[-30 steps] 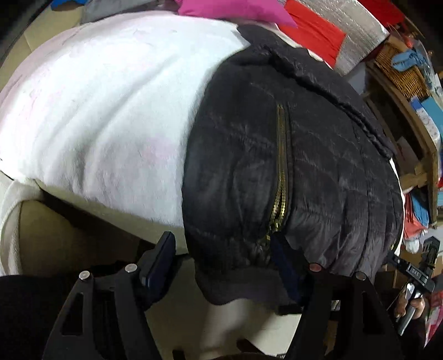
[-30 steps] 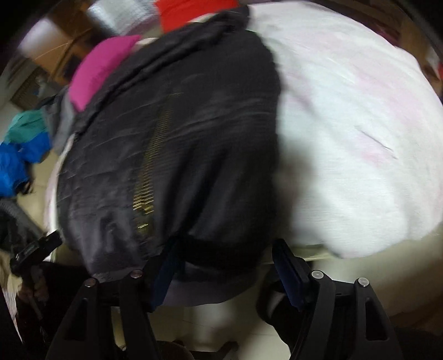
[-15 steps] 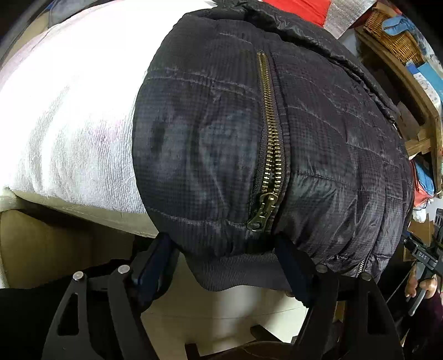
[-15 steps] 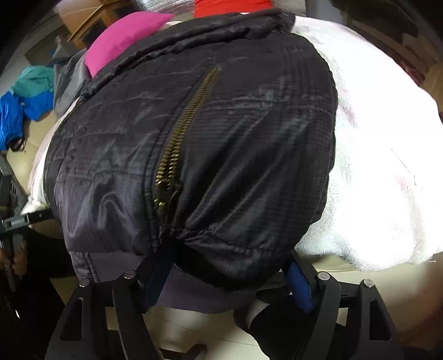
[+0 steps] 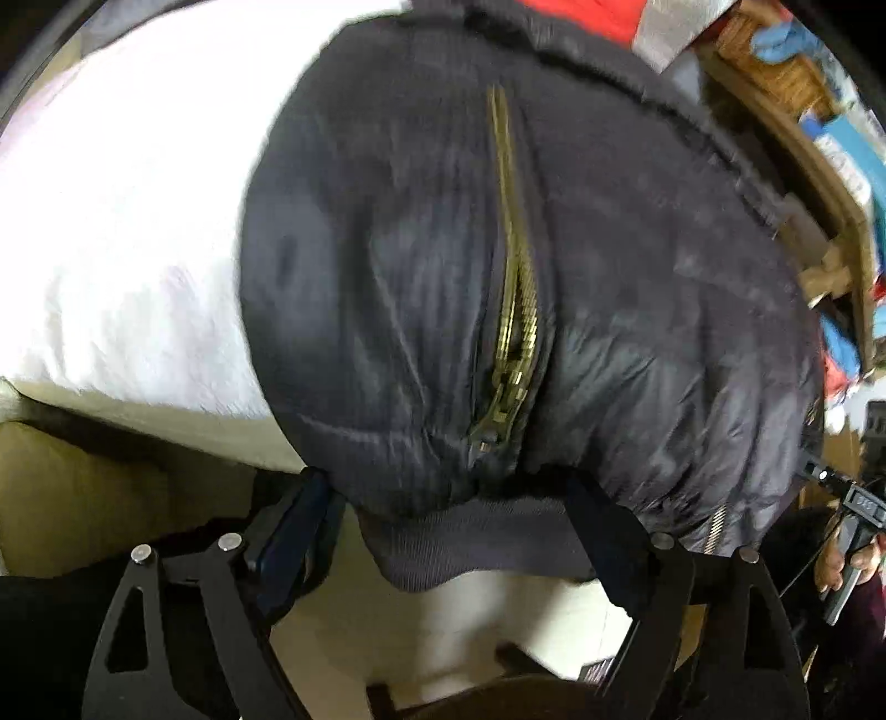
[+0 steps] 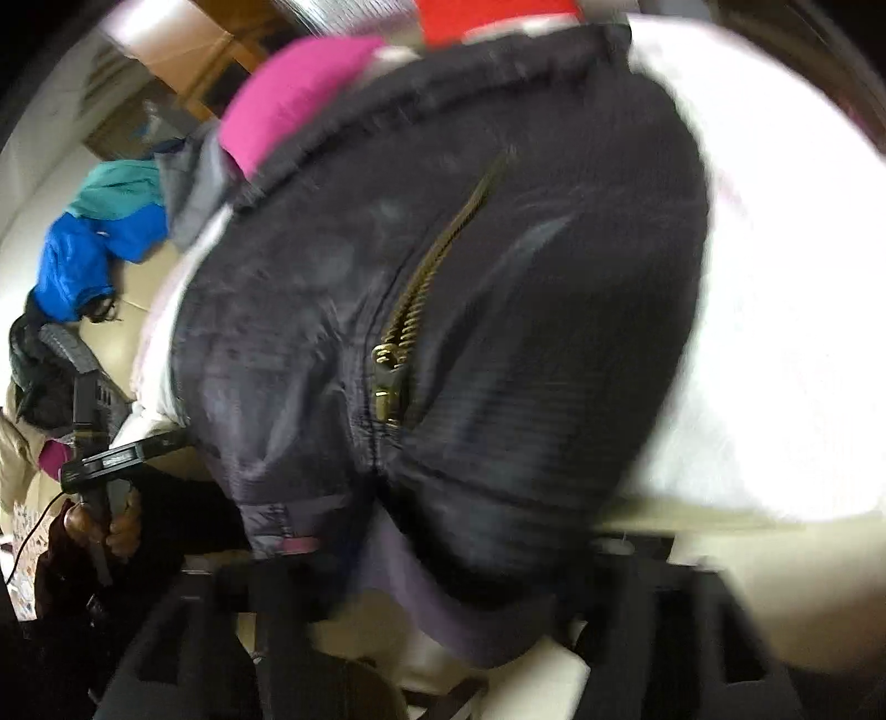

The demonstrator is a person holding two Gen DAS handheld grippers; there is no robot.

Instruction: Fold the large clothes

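A black quilted jacket [image 5: 637,288] with a brass zipper [image 5: 515,310] lies on a white towel-covered surface [image 5: 122,232]; its ribbed hem [image 5: 476,543] hangs over the near edge. My left gripper [image 5: 448,526] is open, its fingers either side of the hem, close under the jacket. The jacket [image 6: 498,332] fills the blurred right wrist view, its hem [image 6: 443,598] low at the centre. My right gripper [image 6: 437,598] is at the hem, its fingers blurred and partly hidden by fabric.
A pink garment [image 6: 299,94], a red one [image 6: 487,16] and blue and teal clothes [image 6: 94,238] lie beyond the jacket. A wooden shelf [image 5: 819,183] with clutter stands at the right. A beige cushion edge [image 5: 72,487] runs below the towel.
Both grippers have moved in close to the jacket's hem, so the jacket fills each view. The right wrist view has swung and blurred.
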